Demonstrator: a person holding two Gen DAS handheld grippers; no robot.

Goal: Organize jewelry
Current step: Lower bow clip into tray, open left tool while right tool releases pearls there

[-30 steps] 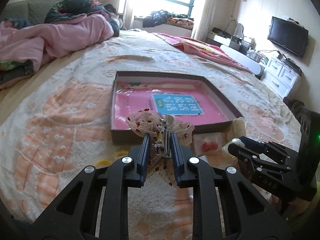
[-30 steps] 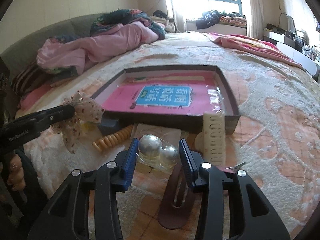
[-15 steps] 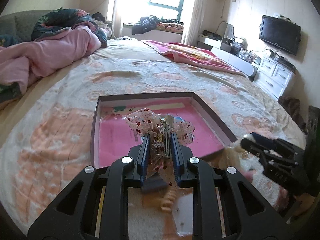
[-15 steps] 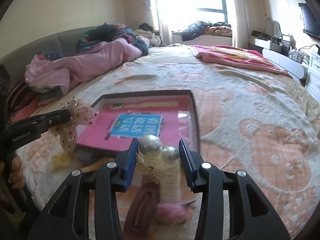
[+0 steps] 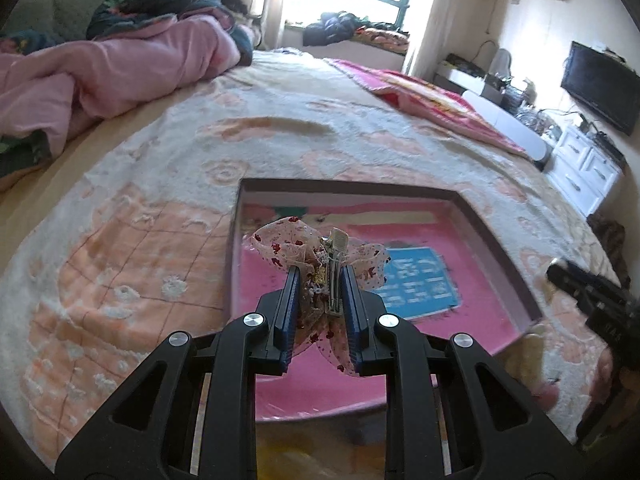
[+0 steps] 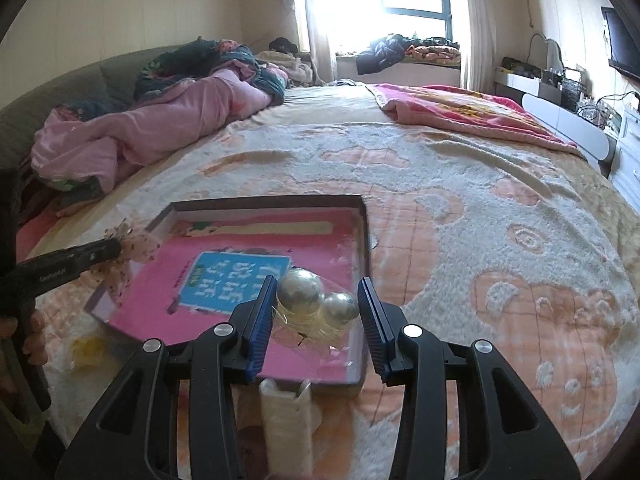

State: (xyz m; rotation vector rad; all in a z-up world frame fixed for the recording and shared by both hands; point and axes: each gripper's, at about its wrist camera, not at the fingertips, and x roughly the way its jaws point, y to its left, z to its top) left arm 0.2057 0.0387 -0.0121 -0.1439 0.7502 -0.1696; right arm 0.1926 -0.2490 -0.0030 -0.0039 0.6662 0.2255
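My left gripper (image 5: 320, 270) is shut on a sheer bow hair clip (image 5: 320, 250) with red dots, held above the near left part of a shallow box (image 5: 496, 236) with a pink floor and a blue label (image 5: 414, 282). My right gripper (image 6: 316, 292) is shut on a clear packet with two silver pearl balls (image 6: 316, 298), held over the near right part of the same box (image 6: 366, 236). The left gripper (image 6: 108, 248) with its bow shows at the left of the right wrist view. The right gripper's dark fingers (image 5: 588, 288) show at the right of the left wrist view.
A cream comb-like clip (image 6: 286, 416) lies on the blanket just before the box, and a yellow item (image 6: 86, 350) lies to its left. A pink quilt (image 6: 160, 124) is heaped at the far left. A red blanket (image 6: 460, 112), drawers and a TV stand at the right.
Both grippers have moved forward and up with their loads, from before the box's near edge to above its floor. The items on the blanket have dropped below both views.
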